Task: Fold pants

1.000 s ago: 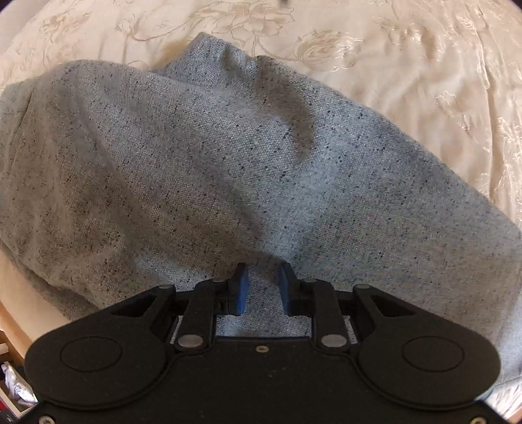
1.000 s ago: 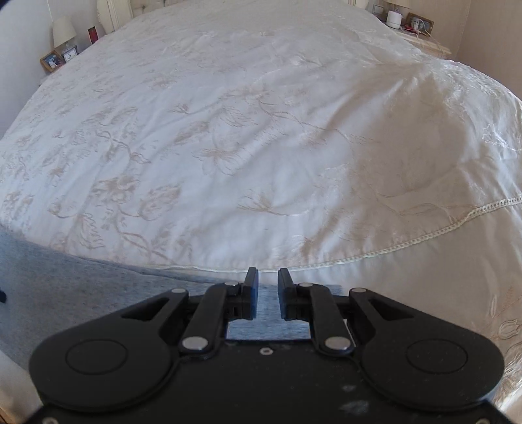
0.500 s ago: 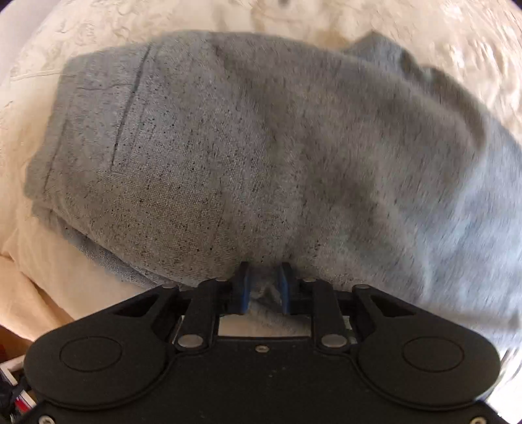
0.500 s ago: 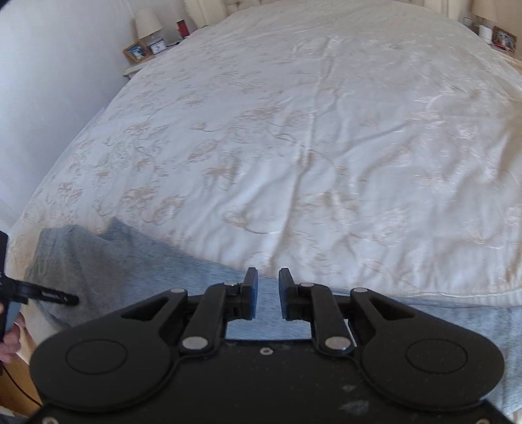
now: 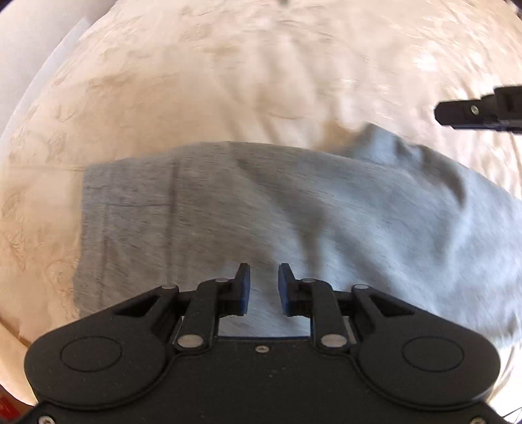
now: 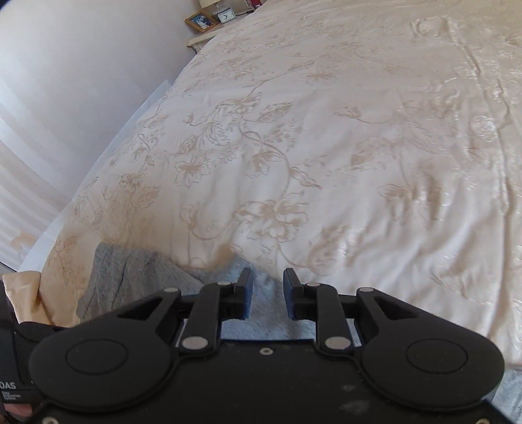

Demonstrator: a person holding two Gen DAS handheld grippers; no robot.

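Both grippers hover over the grey pants [image 5: 293, 208] below.

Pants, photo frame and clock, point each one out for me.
Pants [image 5: 228, 208], left wrist view, on the flat grey middle.
Photo frame [image 6: 201, 21], right wrist view, on the picture inside the frame.
Clock [image 6: 225, 16], right wrist view, on its face.

1. The grey heathered knit-cloth pants [image 5: 293, 208] look soft, matt and slightly fuzzy.
2. The cream bedspread of embroidered floral cloth [image 6: 342, 146] has a faint satin sheen and fine wrinkles.
3. The black plastic left gripper [image 5: 263, 290] is matt, with bright metal pins and blue rubbery-looking pads [image 5: 244, 293].
4. The small wooden picture frame [image 6: 199, 21] looks smooth.
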